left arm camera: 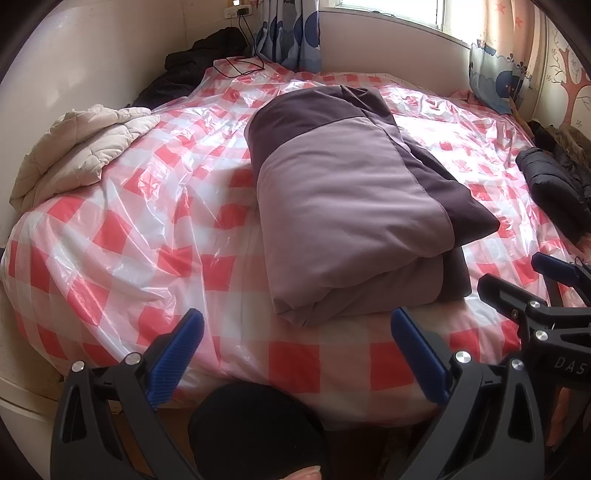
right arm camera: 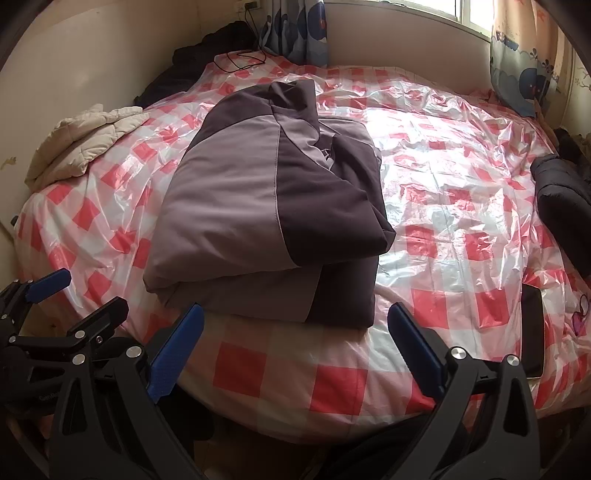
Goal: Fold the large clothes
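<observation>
Checked plastic sheeting [right arm camera: 461, 206] covers the bed where the folded purple jacket [right arm camera: 258, 206] rests mid-mattress; left gripper [left arm camera: 295, 354] and right gripper [right arm camera: 295, 350] hover spread, empty. Slippery sheeting could let the bundle slump open.

text: "DAS" | on: right gripper [left arm camera: 554, 284] body | rest: unreadable

A home bedroom: wide bed [left arm camera: 110, 236] under a red-and-white checked plastic sheet [right arm camera: 461, 206], cartoon-print curtains [left arm camera: 288, 33] at the far window [left arm camera: 391, 11], wall socket [left arm camera: 236, 13] with a trailing cable [left arm camera: 240, 64], coats heaped far left and right.
</observation>
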Demonstrator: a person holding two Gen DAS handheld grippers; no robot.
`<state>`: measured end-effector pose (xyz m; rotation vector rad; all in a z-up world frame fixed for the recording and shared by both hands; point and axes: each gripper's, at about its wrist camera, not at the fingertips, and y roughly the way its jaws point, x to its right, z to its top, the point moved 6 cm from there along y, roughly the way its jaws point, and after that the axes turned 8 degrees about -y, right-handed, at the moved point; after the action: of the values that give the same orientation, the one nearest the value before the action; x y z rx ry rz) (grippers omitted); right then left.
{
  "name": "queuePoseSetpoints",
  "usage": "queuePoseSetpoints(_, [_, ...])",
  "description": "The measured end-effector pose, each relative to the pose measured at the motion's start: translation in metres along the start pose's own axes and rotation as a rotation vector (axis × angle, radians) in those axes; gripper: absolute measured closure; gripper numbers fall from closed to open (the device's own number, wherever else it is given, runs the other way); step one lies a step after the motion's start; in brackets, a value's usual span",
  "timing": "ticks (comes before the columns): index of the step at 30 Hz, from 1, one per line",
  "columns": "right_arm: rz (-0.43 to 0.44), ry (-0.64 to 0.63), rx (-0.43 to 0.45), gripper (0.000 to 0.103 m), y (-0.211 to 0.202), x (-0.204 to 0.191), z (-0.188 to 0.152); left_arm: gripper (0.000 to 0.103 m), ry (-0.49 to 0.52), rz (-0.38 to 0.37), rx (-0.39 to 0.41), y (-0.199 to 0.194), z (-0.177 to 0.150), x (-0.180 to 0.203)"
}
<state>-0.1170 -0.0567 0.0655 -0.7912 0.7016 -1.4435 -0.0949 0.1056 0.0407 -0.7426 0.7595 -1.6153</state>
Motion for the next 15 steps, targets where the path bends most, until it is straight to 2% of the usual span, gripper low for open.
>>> queuePoseSetpoints(15, [-0.022,-0.007,0.003,0.007,0.0036,0.0023,0.0029,0.005,-0.012,0.016,-0.002,0.007,0.0,-0.0021])
